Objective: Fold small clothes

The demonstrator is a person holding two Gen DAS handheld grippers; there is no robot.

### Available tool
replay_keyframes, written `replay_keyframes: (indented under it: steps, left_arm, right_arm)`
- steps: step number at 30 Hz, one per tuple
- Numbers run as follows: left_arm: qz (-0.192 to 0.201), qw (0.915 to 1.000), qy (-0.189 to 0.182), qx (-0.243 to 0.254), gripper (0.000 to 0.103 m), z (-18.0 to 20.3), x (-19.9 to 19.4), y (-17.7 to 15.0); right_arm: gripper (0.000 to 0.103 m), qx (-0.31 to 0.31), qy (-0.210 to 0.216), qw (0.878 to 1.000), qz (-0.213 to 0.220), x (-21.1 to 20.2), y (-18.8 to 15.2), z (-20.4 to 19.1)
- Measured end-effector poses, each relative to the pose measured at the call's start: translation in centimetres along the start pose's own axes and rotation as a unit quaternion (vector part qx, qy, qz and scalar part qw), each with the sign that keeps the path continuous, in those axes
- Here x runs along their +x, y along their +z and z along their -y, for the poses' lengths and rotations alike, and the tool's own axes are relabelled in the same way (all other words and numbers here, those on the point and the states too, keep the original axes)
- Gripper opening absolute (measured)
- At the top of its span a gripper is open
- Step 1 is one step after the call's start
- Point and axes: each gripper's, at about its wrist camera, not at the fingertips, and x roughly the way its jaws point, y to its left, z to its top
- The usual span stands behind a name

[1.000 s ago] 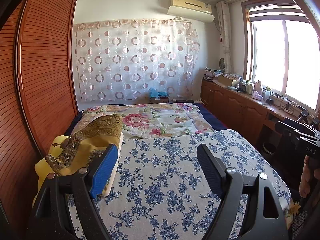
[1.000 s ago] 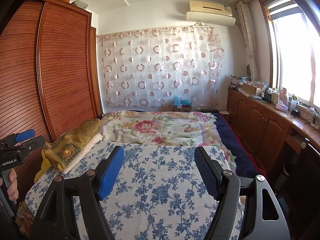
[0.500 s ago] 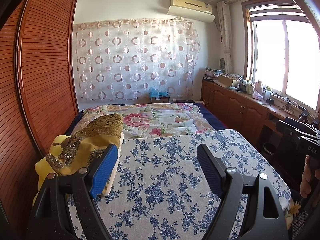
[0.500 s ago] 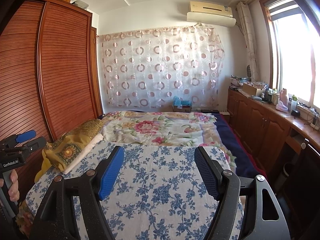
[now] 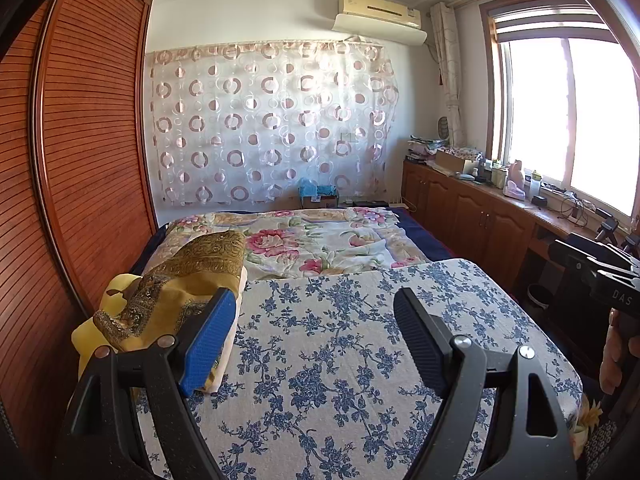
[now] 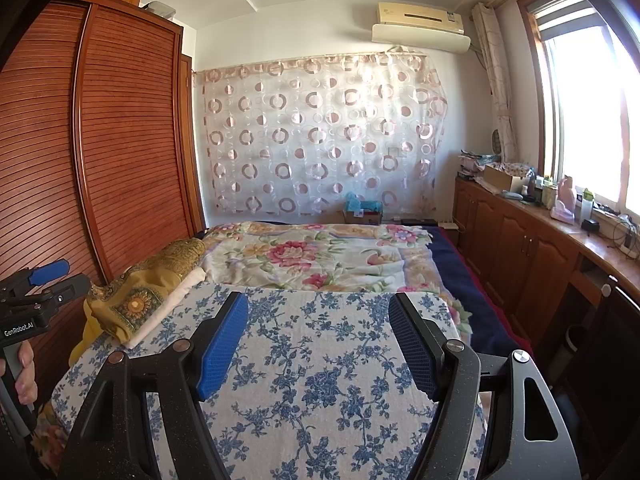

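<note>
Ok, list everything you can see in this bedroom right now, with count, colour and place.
blue-flowered cloth: one, white and blue, spread nearest the claws
yellow clothes: one pile, yellow and gold on white, left edge by the wardrobe
flowered quilt: one, pink and cream, farther back
wardrobe: one, brown, left
curtain: one, circle pattern, back wall
air conditioner: one, cream, above
cabinets: a row, brown, under the window
left claw: open, empty
right claw: open, empty

White cloth (image 5: 340, 360) with blue flowers; yellow-gold embroidered clothes (image 5: 172, 296); pink-rose quilt (image 5: 320, 244); curtain (image 5: 272, 120) with pink rings.
</note>
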Motion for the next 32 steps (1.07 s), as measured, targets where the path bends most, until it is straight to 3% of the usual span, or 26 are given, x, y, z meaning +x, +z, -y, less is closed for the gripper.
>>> replay_keyframes:
  steps: [32]
  left_arm:
    - [0.005,1.0000,0.000,-0.002,0.082,0.12,-0.41,0.14]
  right_arm:
    - [0.075,-0.001,0.005,1.000,0.002,0.04,-0.18,0.00]
